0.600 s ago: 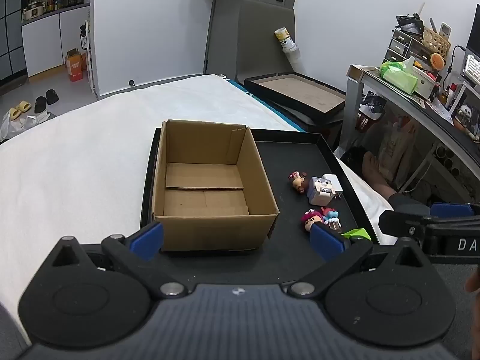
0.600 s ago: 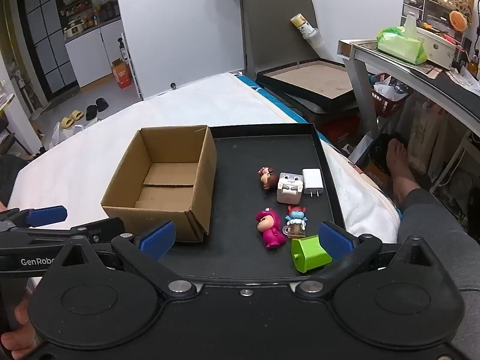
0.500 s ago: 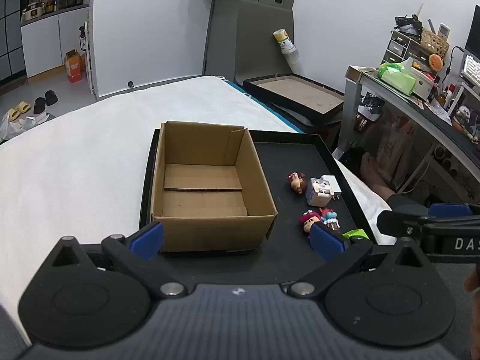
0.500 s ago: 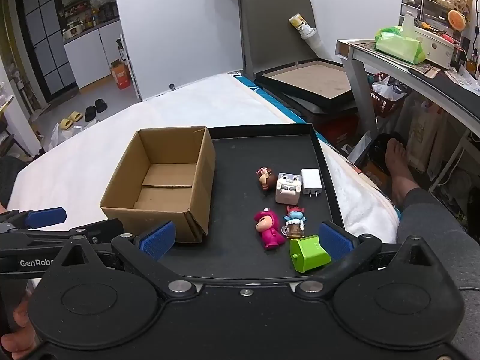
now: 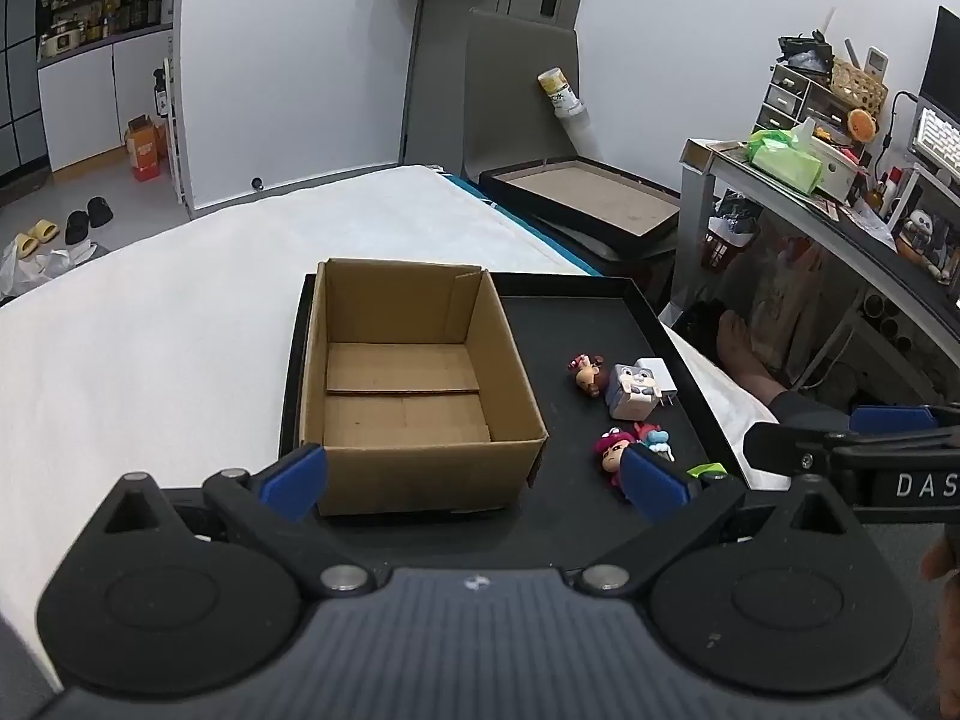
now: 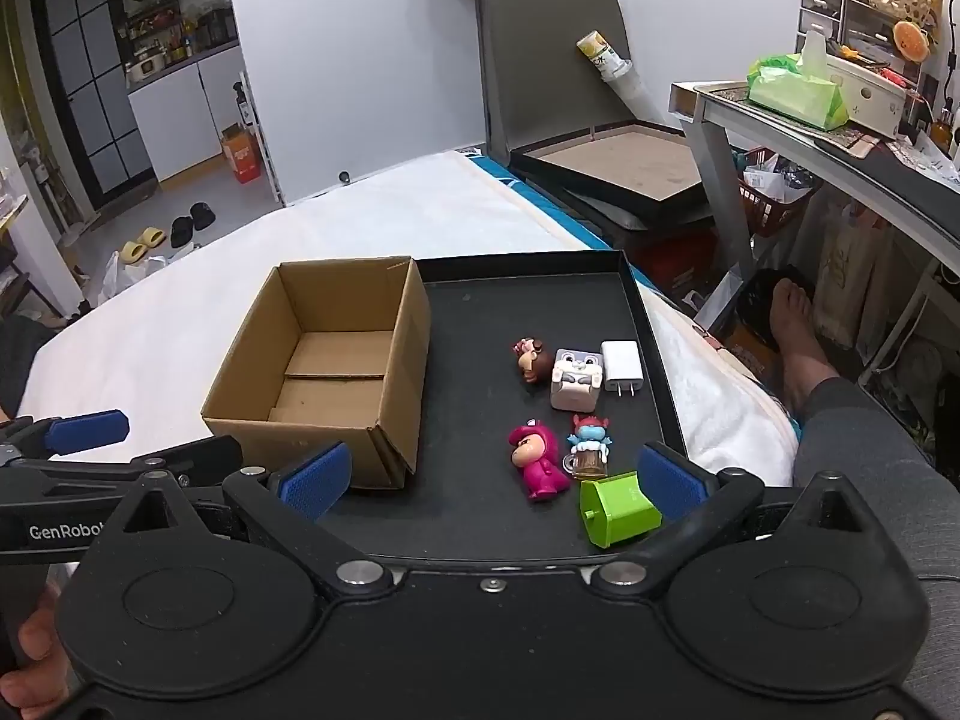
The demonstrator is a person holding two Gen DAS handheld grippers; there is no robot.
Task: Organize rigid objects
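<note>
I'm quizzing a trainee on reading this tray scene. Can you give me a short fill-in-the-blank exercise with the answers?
1. The cardboard box on the black tray holds ____ toys.
2. The white charger lies right beside the ____-shaped bunny toy.
3. The toy lying closest to the right tool is the ____ block.
4. Both the right tool and the left tool have jaws that are ____.

Answers: no; cube; green; open

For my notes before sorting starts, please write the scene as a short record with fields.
container: open brown cardboard box, nothing inside
surface: black tray, holds the box and toys
toys: pink figure, green plastic block, white cube figure, white charger plug, all outside the box
left gripper: open, holds nothing
right gripper: open, holds nothing
</note>
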